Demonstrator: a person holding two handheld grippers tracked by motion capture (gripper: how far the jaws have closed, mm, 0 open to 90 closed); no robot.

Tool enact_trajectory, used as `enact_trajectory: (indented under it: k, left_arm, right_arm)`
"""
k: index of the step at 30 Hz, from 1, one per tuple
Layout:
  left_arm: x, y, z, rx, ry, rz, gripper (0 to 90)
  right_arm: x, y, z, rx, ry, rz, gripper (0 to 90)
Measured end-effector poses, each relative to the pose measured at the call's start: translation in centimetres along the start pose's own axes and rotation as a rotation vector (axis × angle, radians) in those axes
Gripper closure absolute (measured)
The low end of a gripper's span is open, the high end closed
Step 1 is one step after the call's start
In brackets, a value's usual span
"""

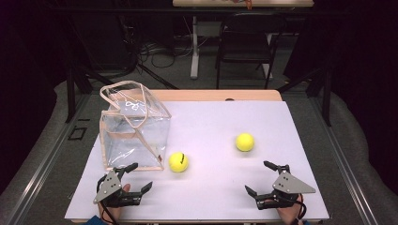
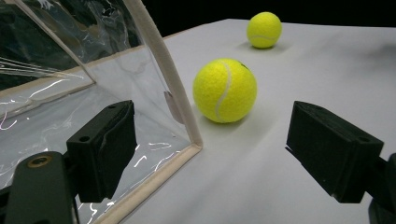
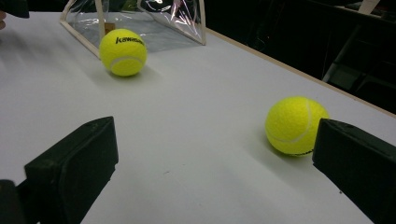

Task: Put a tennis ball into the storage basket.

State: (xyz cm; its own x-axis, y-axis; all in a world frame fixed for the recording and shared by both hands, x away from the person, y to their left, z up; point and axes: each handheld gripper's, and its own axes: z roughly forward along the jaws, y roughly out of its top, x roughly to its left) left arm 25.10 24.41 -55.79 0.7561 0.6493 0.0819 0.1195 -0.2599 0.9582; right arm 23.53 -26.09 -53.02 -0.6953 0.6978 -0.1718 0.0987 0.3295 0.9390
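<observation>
On the left of the white table [image 1: 211, 122], a clear plastic bag [image 1: 133, 131] with beige trim is seen standing open, nothing visible inside. Two yellow tennis balls are seen: one [image 1: 178, 162] just beside the bag's near corner, the other [image 1: 244, 142] well apart to the right. Both the left gripper [image 1: 133, 177] and the right gripper [image 1: 257, 178] are held wide open, empty, near the front edge. A dark room with a chair [image 1: 246, 42] is seen behind.
</observation>
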Motion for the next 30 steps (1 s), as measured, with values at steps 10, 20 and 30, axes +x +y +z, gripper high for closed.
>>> enact_trajectory:
  k: [10,20,30]
  left_arm:
    - [-0.1,0.1,0.1,-0.004,-0.009,0.003,15.7]
    - [-0.1,0.1,0.0,-0.007,-0.005,0.003,15.8]
    - [-0.1,0.1,0.0,-0.01,0.003,0.003,15.8]
  right_arm:
    - [0.1,0.0,0.4,0.03,0.021,-0.002,0.0]
    - [0.4,0.2,1.1,0.061,0.032,0.001,0.0]
    - [0.5,0.8,2.1,0.102,0.048,0.007,0.0]
